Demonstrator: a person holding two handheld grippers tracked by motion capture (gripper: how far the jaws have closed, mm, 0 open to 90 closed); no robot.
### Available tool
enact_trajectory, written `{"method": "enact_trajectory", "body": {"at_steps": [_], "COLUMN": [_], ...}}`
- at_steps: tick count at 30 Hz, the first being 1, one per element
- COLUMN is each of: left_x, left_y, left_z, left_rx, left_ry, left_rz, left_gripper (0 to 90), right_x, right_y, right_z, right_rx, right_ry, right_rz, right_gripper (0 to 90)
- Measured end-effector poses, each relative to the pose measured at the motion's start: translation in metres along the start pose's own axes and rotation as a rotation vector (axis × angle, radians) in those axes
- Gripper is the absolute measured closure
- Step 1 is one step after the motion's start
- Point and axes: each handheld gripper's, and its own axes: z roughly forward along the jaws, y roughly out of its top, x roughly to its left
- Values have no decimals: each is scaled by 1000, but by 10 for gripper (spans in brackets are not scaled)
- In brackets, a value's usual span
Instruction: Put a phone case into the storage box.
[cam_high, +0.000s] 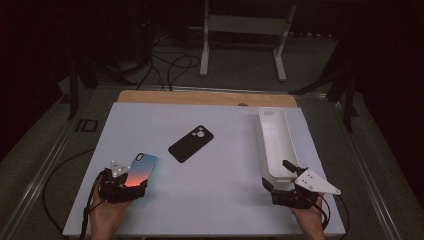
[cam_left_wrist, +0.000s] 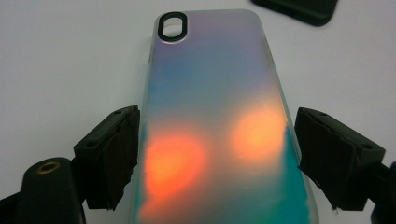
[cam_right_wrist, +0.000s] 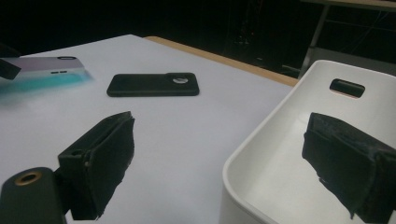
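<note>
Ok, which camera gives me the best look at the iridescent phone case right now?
The left gripper view: the iridescent phone case lies large between the open jaws, camera cutout clear. The high view shows it small by the left gripper. The right gripper view catches a blurred end at its left edge.

Between my left gripper (cam_high: 131, 181) and the white bin (cam_high: 276, 142) the table (cam_high: 220, 200) lies open, with room for either hand to cross. The black phone case (cam_high: 191, 143) lies flat mid-table, low but in the path toward the far edge. The bin's tall near wall blocks my right gripper (cam_high: 281, 176) straight ahead; its inside is free.
</note>
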Motion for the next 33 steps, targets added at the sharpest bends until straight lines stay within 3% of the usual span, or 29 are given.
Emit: {"method": "enact_trajectory", "body": {"at_steps": [7, 14, 16, 23, 29, 32, 33], "left_x": [-8, -26, -33, -49, -60, -70, -70], "left_y": [8, 23, 29, 43, 51, 55, 55], "left_z": [-8, -16, -20, -31, -37, -35, -35], "left_rx": [-35, -87, -111, -145, -171, -175, -175], "left_ry": [-22, -55, -62, -73, -116, -131, -131], "left_rz": [25, 104, 127, 190, 237, 284, 284], "left_gripper": [170, 170, 170, 169, 169, 169, 169], "right_x": [0, 3, 5, 10, 17, 22, 22], "right_y": [5, 13, 17, 27, 41, 50, 50], "right_z": [2, 10, 16, 29, 46, 60, 60], "right_rx": [-3, 11, 21, 47, 61, 76, 76], "right_ry": [15, 67, 101, 142, 208, 272, 272], "right_rz": [14, 36, 60, 70, 97, 151, 151], "right_gripper": [90, 90, 90, 90, 90, 89, 89]}}
